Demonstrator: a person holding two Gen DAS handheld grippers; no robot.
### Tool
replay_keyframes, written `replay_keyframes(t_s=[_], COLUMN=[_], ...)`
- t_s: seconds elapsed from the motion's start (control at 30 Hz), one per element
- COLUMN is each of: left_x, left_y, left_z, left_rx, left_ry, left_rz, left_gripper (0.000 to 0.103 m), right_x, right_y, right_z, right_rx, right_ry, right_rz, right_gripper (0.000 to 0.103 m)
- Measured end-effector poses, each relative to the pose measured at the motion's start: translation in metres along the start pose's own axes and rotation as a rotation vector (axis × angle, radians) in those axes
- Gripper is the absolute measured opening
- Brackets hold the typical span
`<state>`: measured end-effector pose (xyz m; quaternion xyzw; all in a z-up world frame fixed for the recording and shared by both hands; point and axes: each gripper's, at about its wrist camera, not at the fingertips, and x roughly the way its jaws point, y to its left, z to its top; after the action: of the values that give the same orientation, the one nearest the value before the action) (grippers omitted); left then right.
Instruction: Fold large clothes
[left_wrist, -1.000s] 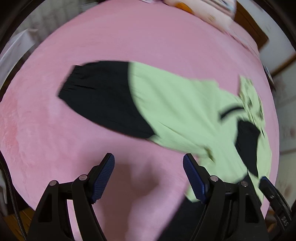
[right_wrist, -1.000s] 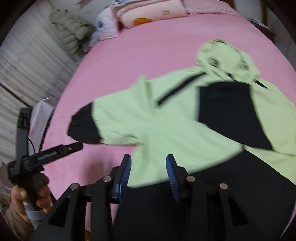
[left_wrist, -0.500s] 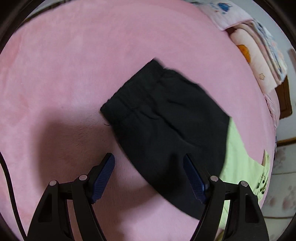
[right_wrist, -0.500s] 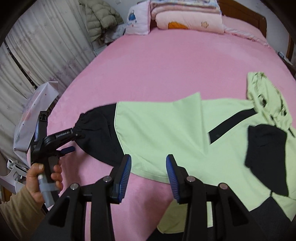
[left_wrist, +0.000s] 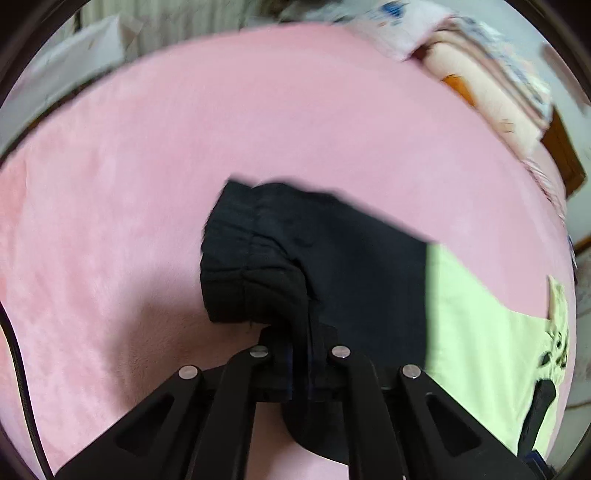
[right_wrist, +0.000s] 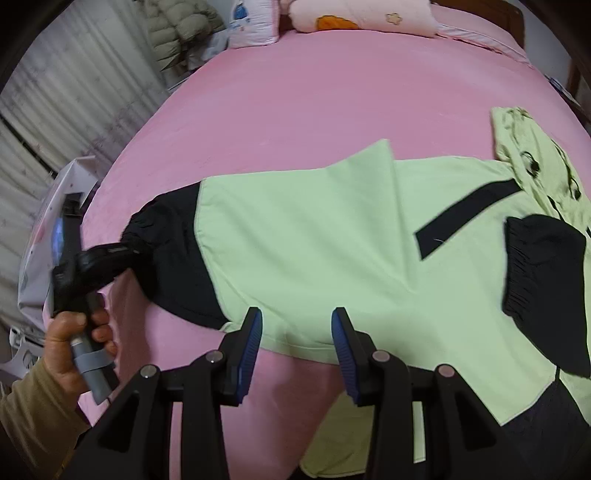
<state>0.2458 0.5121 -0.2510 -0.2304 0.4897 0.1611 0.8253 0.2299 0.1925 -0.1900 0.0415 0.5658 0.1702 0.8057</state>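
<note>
A light green hooded jacket (right_wrist: 325, 236) with black sleeve ends lies spread on the pink bed (right_wrist: 332, 88). Its hood (right_wrist: 532, 158) is at the right. One black cuff (right_wrist: 539, 273) is folded over the body. My left gripper (left_wrist: 301, 354) is shut on the other black sleeve cuff (left_wrist: 255, 258) at the jacket's left end; it also shows in the right wrist view (right_wrist: 110, 258). My right gripper (right_wrist: 297, 332) is open and empty, just above the jacket's near edge.
Pillows and folded bedding (right_wrist: 354, 16) lie at the head of the bed. A puffy coat (right_wrist: 177, 29) and curtains are at the far left. A white box (right_wrist: 40, 251) stands beside the bed's left edge.
My left gripper moved in on the black cuff and closed on it. My right gripper stayed open and drew slightly nearer the jacket's edge.
</note>
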Motion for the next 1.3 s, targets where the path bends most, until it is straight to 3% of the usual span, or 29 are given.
replay_keyframes(t_s=[0.17,0.33,0.43,0.57,0.67,0.73,0.8,0.93,1.13,1.3], left_x=[-0.087,-0.139,-0.137,-0.106,-0.065,-0.036,-0.017,-0.020,-0.067,-0.082], left_y=[-0.069,-0.170,-0.235,-0.310,-0.348,-0.356,-0.354,-0.350,-0.312,-0.275], left_z=[-0.009,-0.051,-0.091,-0.155,-0.200,-0.224,-0.239,-0.241,-0.210,-0.186], left_rx=[0.163,0.354,0.486,0.594,0.684,0.711,0.705,0.681,0.569,0.517], left_ry=[-0.143,-0.143,-0.100,0.014,0.114,0.202,0.279,0.297,0.206,0.114], left_rz=[-0.163,-0.380,-0.433,-0.457,-0.385,-0.347,-0.315,-0.278,-0.210,-0.145], left_gripper=[0.003,0.003,0.004,0.004,0.020,0.049,0.065,0.070,0.070,0.071], right_x=[-0.015,-0.040,-0.059,-0.078,-0.085,-0.086,-0.086,-0.094,-0.095,-0.080], right_y=[-0.026,-0.072,-0.109,-0.163,-0.202,-0.226,-0.244,-0.269,-0.270,-0.263], right_z=[-0.004,-0.016,-0.026,-0.042,-0.060,-0.073,-0.083,-0.094,-0.081,-0.057], right_rx=[0.061,0.149,0.212,0.285,0.319,0.329,0.341,0.373,0.356,0.342], right_ry=[-0.023,-0.069,-0.101,-0.119,-0.100,-0.069,-0.049,-0.059,-0.082,-0.078], right_rz=[-0.017,-0.046,-0.082,-0.146,-0.182,-0.202,-0.210,-0.160,-0.065,0.023], right_gripper=[0.039,0.039,0.039,0.039,0.039,0.039,0.039,0.039,0.040,0.050])
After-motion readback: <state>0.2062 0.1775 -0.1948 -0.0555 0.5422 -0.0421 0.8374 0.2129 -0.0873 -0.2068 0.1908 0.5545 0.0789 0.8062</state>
